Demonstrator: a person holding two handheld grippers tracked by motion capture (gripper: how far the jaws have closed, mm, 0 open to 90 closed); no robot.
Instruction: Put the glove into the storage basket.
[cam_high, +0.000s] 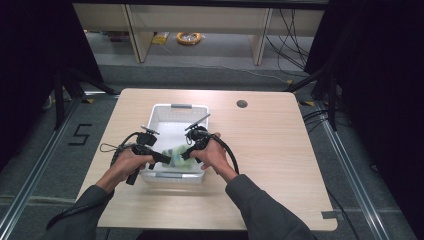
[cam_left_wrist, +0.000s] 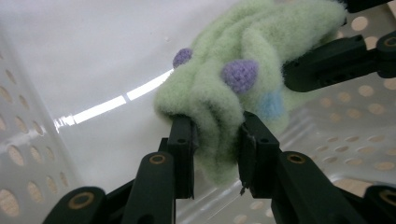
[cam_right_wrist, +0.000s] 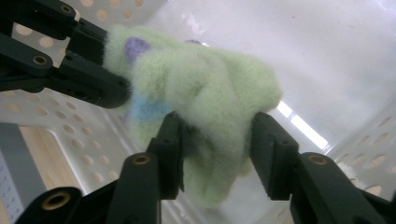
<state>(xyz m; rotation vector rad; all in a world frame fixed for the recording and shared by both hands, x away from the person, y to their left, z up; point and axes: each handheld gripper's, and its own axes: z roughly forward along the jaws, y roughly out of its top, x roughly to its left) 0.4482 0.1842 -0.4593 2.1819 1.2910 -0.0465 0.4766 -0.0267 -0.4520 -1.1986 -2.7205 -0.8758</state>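
Evidently a two-handed hold: left gripper (cam_left_wrist: 215, 140) and right gripper (cam_right_wrist: 217, 144) each clamped on a fold of one fuzzy green sock (cam_left_wrist: 243, 70), held just above the floor of the white basket (cam_high: 165, 112) at its near end, probably to spread or lift it. Sock bunched; full shape unclear. Purple bumps, a blue patch visible. Hands cover it from above.

Landmark: white perforated basket (cam_high: 201, 111). Its near end is crowded — left gripper (cam_high: 169, 159) and right gripper (cam_high: 184, 156) both clamped on a fuzzy green cloth (cam_high: 176, 152) w/ basket walls close on each side. Far half of the basket is open. Surface (cam_high: 280, 150) right of the basket is bare; beyond it, only a small round hole (cam_high: 242, 104).
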